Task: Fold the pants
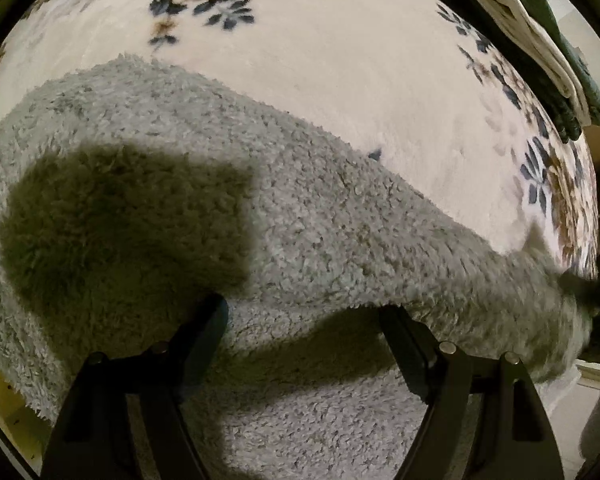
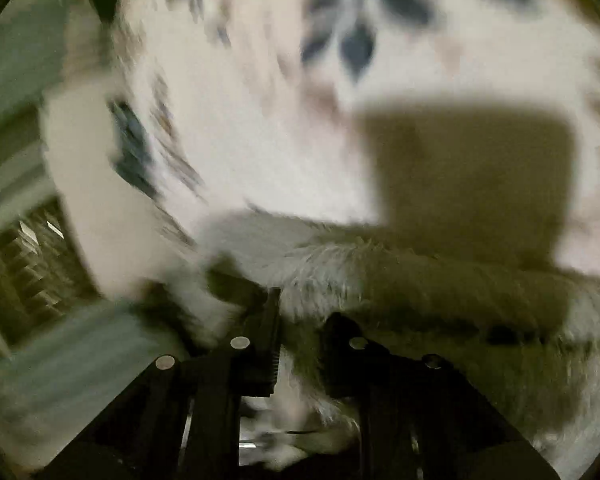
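The fluffy grey pants lie spread across a white blanket with blue and brown flowers, reaching from the near left of the bed over toward the right edge, with a fold of the fleece lifted in front of the left tool. The left gripper has its two black fingers spread wide apart, one on each side of the pile, and the raised edge of cloth sits just over the right-hand finger without being pinched. The right gripper is close to pressed together, and a tuft of the same grey pants runs down between its fingers, so it seems to be pinching the fabric (the picture there is badly smeared, so the grip itself is hard to make out). At the far right of the bed lies a stack of folded cream and green clothes.
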{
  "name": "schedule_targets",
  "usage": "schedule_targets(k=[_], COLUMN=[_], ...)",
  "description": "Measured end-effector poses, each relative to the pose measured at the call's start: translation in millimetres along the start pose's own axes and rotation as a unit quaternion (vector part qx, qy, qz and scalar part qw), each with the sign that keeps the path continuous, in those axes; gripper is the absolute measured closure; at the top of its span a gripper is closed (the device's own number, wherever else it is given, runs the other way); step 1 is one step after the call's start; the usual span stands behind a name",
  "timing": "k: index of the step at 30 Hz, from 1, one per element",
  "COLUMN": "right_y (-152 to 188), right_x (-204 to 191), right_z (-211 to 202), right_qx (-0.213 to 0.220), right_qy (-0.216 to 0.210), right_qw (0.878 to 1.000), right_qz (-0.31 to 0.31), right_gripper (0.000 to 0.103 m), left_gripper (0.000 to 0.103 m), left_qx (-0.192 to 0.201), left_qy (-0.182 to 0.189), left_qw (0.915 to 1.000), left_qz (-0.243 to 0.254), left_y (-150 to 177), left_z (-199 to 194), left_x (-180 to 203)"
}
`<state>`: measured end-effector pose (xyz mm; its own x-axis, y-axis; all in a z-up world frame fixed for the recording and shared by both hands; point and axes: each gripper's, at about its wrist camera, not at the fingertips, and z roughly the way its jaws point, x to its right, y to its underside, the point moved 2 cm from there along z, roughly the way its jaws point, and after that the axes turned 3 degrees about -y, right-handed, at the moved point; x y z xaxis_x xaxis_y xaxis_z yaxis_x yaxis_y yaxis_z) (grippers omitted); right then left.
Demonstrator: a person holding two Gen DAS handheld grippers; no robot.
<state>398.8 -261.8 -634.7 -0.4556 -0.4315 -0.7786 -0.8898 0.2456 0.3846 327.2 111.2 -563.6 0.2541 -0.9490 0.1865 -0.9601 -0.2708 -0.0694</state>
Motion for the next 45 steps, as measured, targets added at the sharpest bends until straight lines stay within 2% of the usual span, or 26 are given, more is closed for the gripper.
schedule_targets(k=[2, 4, 5, 6, 7, 9, 14, 15, 16, 17, 21, 23, 24, 26, 28, 30, 34, 35, 37, 38, 39, 41, 42, 43, 44, 45], right_y=[-8.6, -16.8, -19.2, -20.0, -18.8, -14.7, -1.9, 0.3, 0.3, -2.3, -25.4, -32.6, -37.3, -49.1, -55.5, -43.0, 8.0, 23.4, 36.3, 37.7, 35.8, 26.8, 21.5, 19.9, 16.7, 13.3], right_x=[3.7, 4.5, 1.8, -0.7, -5.6, -13.3, -4.6, -0.9, 0.2, -1.8, -13.6, -11.4, -8.9, -11.3, -18.7, -38.0, -43.8, -31.7, -11.6, -2.1, -1.6, -13.4, -25.2, -35.7, -44.1, -44.2], right_z=[-33.6, -63.3, -66.5, -65.4, -58.5, -37.6, 34.2, 47.6, 57.0, 56.7, 15.4, -5.5, -17.5, -37.8, -59.8, -60.9, -44.5, -33.3, -15.2, -10.5, -14.0, -31.0, -47.1, -58.0, -69.7, -72.3], right_qx=[0.05, 0.083, 0.077, 0.055, 0.032, -0.019, -0.13, -0.146, -0.145, -0.138, -0.041, -0.015, 0.015, 0.053, 0.062, 0.027, -0.102, -0.144, -0.182, -0.18, -0.161, -0.105, -0.061, -0.027, 0.007, 0.012], right_qy=[-0.023, 0.016, 0.035, 0.051, 0.067, 0.101, 0.192, 0.206, 0.208, 0.189, 0.107, 0.088, 0.09, 0.092, 0.119, 0.143, 0.196, 0.212, 0.246, 0.281, 0.288, 0.265, 0.261, 0.268, 0.286, 0.3], right_qw=[0.998, 0.996, 0.996, 0.997, 0.997, 0.994, 0.97, 0.964, 0.964, 0.97, 0.993, 0.996, 0.996, 0.994, 0.99, 0.985, 0.962, 0.953, 0.939, 0.929, 0.929, 0.941, 0.942, 0.938, 0.927, 0.92], right_qz=[0.018, 0.017, 0.009, 0.0, -0.013, -0.044, -0.078, -0.076, -0.075, -0.065, -0.021, -0.014, -0.016, -0.02, -0.036, -0.089, -0.16, -0.163, -0.159, -0.162, -0.168, -0.18, -0.201, -0.218, -0.242, -0.251], right_gripper=[0.089, 0.089, 0.088, 0.079, 0.062, 0.044, 0.041, 0.043, 0.073, 0.089, 0.089, 0.094, 0.099, 0.099, 0.098, 0.096, 0.071, 0.071, 0.071, 0.071, 0.071, 0.07, 0.065, 0.057, 0.053, 0.051], left_gripper=[0.026, 0.026, 0.026, 0.026, 0.026, 0.026, 0.026, 0.026, 0.026, 0.026, 0.026, 0.026, 0.026, 0.026, 0.026, 0.026, 0.026, 0.026, 0.026, 0.026, 0.026, 0.026, 0.026, 0.026, 0.026, 0.026], left_qx=[-0.002, -0.003, -0.004, -0.005, -0.006, -0.007, -0.004, -0.004, -0.004, -0.004, -0.001, 0.0, -0.003, -0.006, -0.008, -0.007, 0.007, 0.007, 0.005, 0.005, 0.007, 0.013, 0.019, 0.021, 0.021, 0.019], left_qy=[0.004, 0.005, 0.004, 0.004, 0.004, 0.004, -0.009, -0.013, -0.016, -0.017, -0.009, -0.007, -0.009, -0.005, 0.0, 0.006, 0.017, 0.019, 0.022, 0.022, 0.017, 0.005, -0.004, -0.013, -0.023, -0.029], left_qw=[1.0, 0.9999, 0.9999, 0.9998, 0.9998, 0.9998, 0.9999, 0.9999, 0.9999, 0.9998, 0.9999, 1.0, 1.0, 0.9999, 0.9999, 0.9997, 0.9997, 0.9998, 0.9997, 0.9997, 0.9998, 0.9997, 0.9995, 0.9992, 0.9989, 0.9988], left_qz=[-0.008, -0.014, -0.016, -0.017, -0.019, -0.02, -0.007, -0.003, -0.002, 0.001, 0.007, 0.005, 0.002, -0.006, -0.015, -0.024, -0.014, -0.008, -0.003, 0.003, 0.01, 0.02, 0.026, 0.031, 0.036, 0.036], left_y=[-0.6, -1.1, -1.0, -1.5, -2.0, -2.0, -2.3, -1.6, -1.2, 0.8, 2.8, 2.7, 2.6, 1.3, 0.2, -1.5, -0.1, -0.3, -0.8, -2.2, -3.0, -9.9, -12.4, -13.7, -16.4, -18.4], left_z=[0.0, 0.6, 0.5, 0.5, 0.1, -1.3, -4.7, -3.2, -2.4, -2.9, -1.3, -1.0, -0.2, -1.6, -7.8, -21.0, -45.2, -48.3, -49.9, -49.6, -49.0, -46.4, -44.7, -42.4, -36.8, -29.4], left_x=[-5.0, -5.6, -4.8, -4.9, -4.8, -3.7, 2.3, 3.9, 4.0, 3.8, 4.4, 4.4, 4.0, 2.4, -0.8, -1.6, 8.3, 13.5, 22.4, 26.9, 30.1, 29.6, 29.8, 27.5, 28.7, 27.1])
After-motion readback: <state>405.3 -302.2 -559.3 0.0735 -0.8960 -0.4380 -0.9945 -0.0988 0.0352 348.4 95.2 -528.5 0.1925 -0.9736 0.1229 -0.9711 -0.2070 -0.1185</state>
